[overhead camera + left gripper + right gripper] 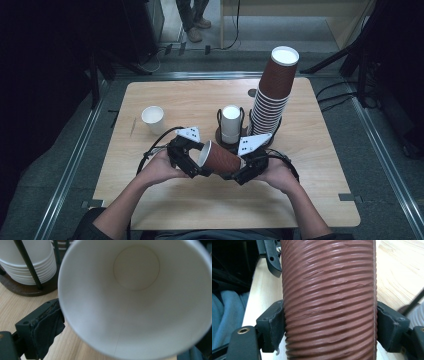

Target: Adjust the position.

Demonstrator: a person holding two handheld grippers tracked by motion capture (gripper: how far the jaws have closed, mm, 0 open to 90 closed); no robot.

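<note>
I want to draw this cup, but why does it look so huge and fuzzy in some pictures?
In the left gripper view the brown cup sits right against the lens, so its white inside looks giant and soft. In the right gripper view its ribs are sharp while the table behind glares pale. In the high view the room's edges are dark; the tabletop is lit.

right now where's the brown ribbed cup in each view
High view: the brown ribbed cup lies on its side at lower centre, between the left gripper and the right gripper.
Left gripper view: its white inside faces the camera.
Right gripper view: its ribbed wall runs between both jaws.
Shared landmark: the wooden table.
</note>
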